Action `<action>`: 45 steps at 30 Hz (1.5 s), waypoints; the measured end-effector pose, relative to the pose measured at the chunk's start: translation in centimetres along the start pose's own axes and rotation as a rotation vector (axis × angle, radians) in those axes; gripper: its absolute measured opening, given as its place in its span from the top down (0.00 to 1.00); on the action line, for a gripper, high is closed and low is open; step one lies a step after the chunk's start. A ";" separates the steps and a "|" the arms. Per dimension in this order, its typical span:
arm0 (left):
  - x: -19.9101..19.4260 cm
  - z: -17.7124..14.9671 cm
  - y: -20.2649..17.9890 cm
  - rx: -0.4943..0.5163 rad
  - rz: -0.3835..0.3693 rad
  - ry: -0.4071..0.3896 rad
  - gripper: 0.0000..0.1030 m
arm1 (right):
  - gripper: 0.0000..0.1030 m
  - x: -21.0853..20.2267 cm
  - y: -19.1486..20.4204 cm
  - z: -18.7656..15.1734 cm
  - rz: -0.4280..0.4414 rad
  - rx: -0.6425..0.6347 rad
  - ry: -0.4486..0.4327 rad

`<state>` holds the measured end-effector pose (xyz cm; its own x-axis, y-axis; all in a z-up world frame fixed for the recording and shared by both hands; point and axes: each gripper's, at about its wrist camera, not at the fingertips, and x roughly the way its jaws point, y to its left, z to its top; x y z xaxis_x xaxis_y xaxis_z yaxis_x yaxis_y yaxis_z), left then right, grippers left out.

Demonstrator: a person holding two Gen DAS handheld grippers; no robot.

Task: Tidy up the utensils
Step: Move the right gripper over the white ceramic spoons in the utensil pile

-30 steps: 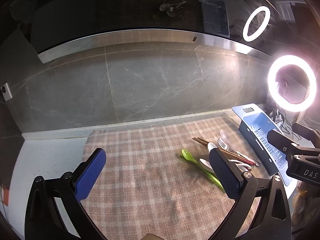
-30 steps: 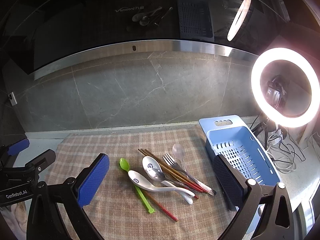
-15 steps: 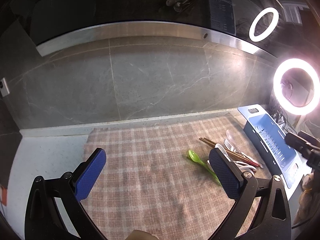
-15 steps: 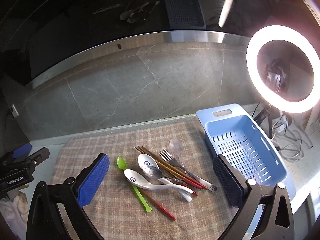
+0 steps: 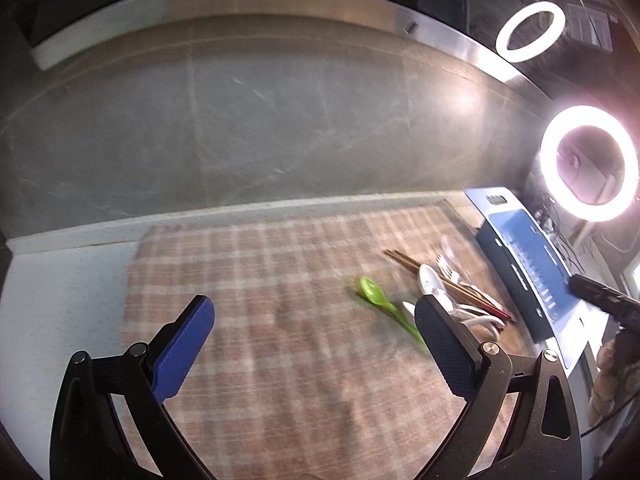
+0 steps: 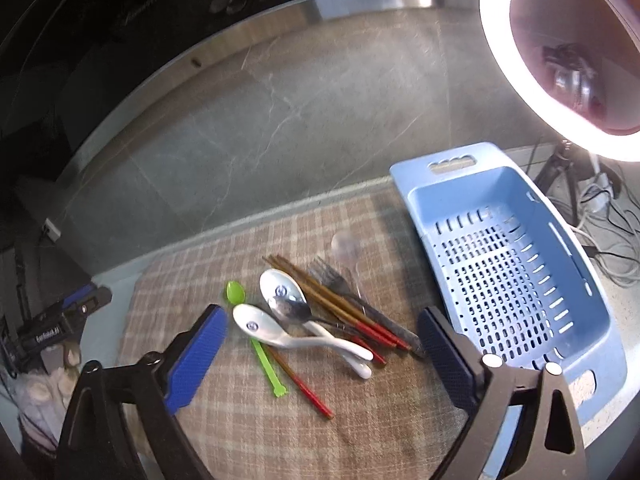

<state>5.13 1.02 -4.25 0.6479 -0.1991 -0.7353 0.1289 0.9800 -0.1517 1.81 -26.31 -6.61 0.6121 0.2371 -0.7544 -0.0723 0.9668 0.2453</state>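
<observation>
- My left gripper (image 5: 314,338) is spread wide over the checked cloth (image 5: 248,320), empty.
- My right gripper (image 6: 322,346), jaws just narrowing yet apart, holds nothing; the utensils (image 6: 320,312) lie at its 12 o'clock.
- Blue basket (image 6: 416,188) at 2 o'clock.

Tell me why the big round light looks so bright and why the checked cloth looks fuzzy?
Right wrist view: the white ring light sits close and glares, washing out its rim; the pale blue plastic basket stays fairly sharp. Left wrist view: the pink checked cloth and green plastic spoon are smeared by blur; edges bend from the fisheye lens.
</observation>
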 end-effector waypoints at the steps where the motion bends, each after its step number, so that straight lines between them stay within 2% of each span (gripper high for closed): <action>1: 0.3 0.0 -0.4 0.006 -0.011 0.008 0.05 | 0.24 0.6 0.1 0.1 0.016 -0.030 0.030; 3: 1.2 0.0 -1.3 0.024 -0.020 0.025 0.09 | 0.34 2.2 0.6 0.1 0.035 -0.111 0.097; 4: 1.7 0.0 -1.7 0.034 -0.023 0.034 0.09 | 0.37 2.9 0.9 0.1 0.028 -0.154 0.124; 6: 2.8 -0.1 -2.3 0.038 -0.039 0.061 0.10 | 0.49 4.6 1.5 -0.1 0.009 -0.250 0.192; 9: 4.7 -0.2 -2.9 0.030 -0.080 0.122 0.19 | 0.60 6.7 1.3 -0.1 0.022 -0.307 0.281; 12: 6.4 -0.3 -3.7 0.018 -0.109 0.167 0.26 | 0.61 8.1 1.2 -0.1 0.009 -0.366 0.332; 14: 7.5 -0.3 -4.2 0.014 -0.129 0.196 0.43 | 0.61 8.9 1.2 -0.1 0.024 -0.388 0.358; 17: 9.3 -0.1 -4.7 -0.002 -0.155 0.236 0.51 | 0.61 9.7 1.5 -0.2 0.032 -0.431 0.378; 20: 10.9 0.3 -5.0 -0.020 -0.178 0.280 0.52 | 0.66 10.2 1.5 -0.1 0.052 -0.441 0.394; 22: 11.8 0.7 -5.1 -0.014 -0.231 0.318 0.53 | 0.66 10.0 1.6 0.0 0.064 -0.456 0.389; 23: 12.2 1.1 -5.4 0.025 -0.277 0.337 0.53 | 0.68 9.9 1.8 0.0 0.064 -0.479 0.389; 25: 12.8 1.5 -5.7 0.094 -0.291 0.370 0.53 | 0.70 9.8 1.8 -0.1 0.066 -0.509 0.401; 26: 13.3 1.5 -6.0 0.144 -0.307 0.418 0.53 | 0.71 10.0 1.8 -0.1 0.068 -0.514 0.408; 29: 14.3 1.6 -6.5 0.210 -0.256 0.468 0.53 | 0.71 10.5 1.7 0.0 0.057 -0.535 0.422; 32: 15.6 1.6 -6.7 0.202 -0.246 0.513 0.53 | 0.71 11.1 1.8 0.2 0.070 -0.539 0.432; 34: 16.4 1.6 -7.1 0.210 -0.251 0.514 0.55 | 0.71 11.2 1.9 0.2 0.076 -0.545 0.436; 35: 16.5 1.4 -7.3 0.212 -0.258 0.518 0.62 | 0.71 11.3 1.9 0.2 0.083 -0.544 0.439; 37: 16.5 1.2 -7.5 0.222 -0.267 0.517 0.70 | 0.71 11.5 1.9 0.1 0.092 -0.541 0.445; 42: 16.8 1.0 -7.7 0.231 -0.277 0.518 0.70 | 0.71 12.2 1.7 0.2 0.101 -0.523 0.450; 45: 16.9 0.9 -7.7 0.232 -0.284 0.515 0.70 | 0.71 11.9 1.3 0.3 0.105 -0.450 0.432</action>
<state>15.71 -9.87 -14.92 0.1279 -0.3710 -0.9198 0.4394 0.8526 -0.2828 9.28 -22.29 -15.08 0.2170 0.2595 -0.9411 -0.4968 0.8592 0.1223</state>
